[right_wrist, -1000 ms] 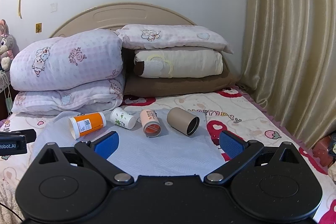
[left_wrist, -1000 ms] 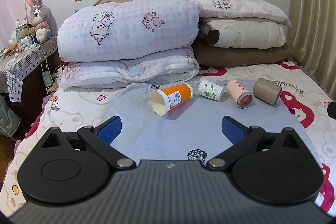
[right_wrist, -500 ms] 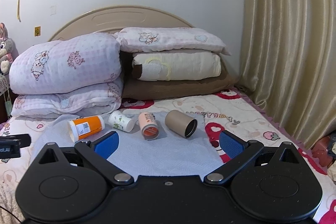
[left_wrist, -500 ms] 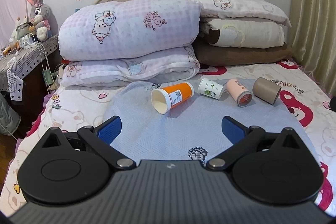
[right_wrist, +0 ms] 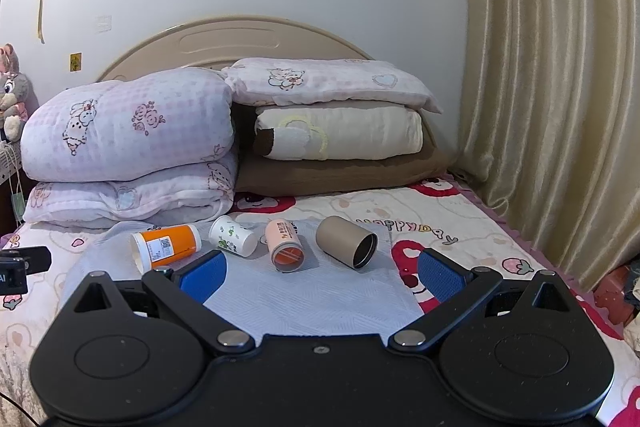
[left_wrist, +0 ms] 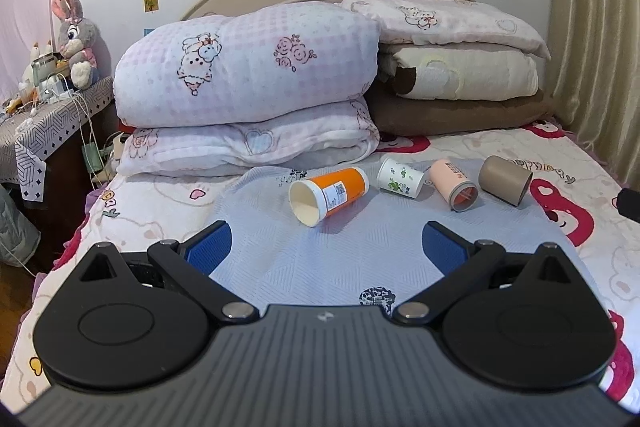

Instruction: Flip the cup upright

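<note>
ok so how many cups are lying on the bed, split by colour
orange cup: 1
white cup with green print: 1
pink cup: 1
brown cup: 1
total: 4, all on their sides on the light blue cloth

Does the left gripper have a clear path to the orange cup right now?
Probably yes. The left gripper is open, and the orange cup lies on its side just ahead on the grey cloth, with nothing between them. The white cup lies beside it, apart.
</note>
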